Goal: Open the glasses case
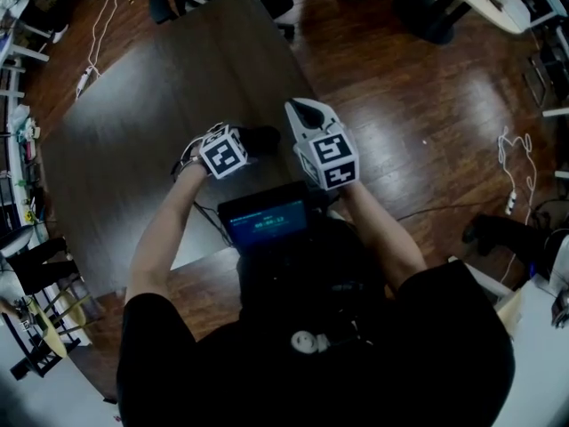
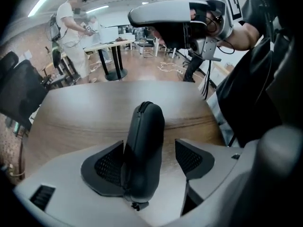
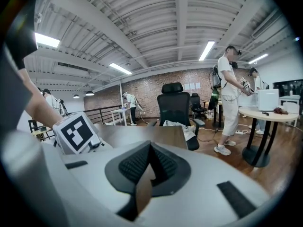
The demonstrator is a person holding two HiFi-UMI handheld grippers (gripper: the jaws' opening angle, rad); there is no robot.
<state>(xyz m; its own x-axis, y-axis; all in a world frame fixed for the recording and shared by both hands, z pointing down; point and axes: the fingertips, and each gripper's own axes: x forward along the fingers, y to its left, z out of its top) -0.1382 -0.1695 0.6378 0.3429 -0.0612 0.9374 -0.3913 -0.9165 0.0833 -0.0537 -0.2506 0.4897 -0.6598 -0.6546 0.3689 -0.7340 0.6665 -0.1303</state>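
A black zippered glasses case stands on edge on the dark wooden table, between the jaws of my left gripper. It leans against the left pad; a gap separates it from the right pad, so the jaws stand open around it. In the head view the case shows as a dark shape just beyond the left gripper. My right gripper hovers above and beside it, shut with nothing between its pads; its white tip hangs over the table.
The case sits near the table's right corner, with wooden floor beyond. A black office chair stands at the far edge. People stand at a round table. A lit screen hangs at the person's chest. Cables lie on the floor.
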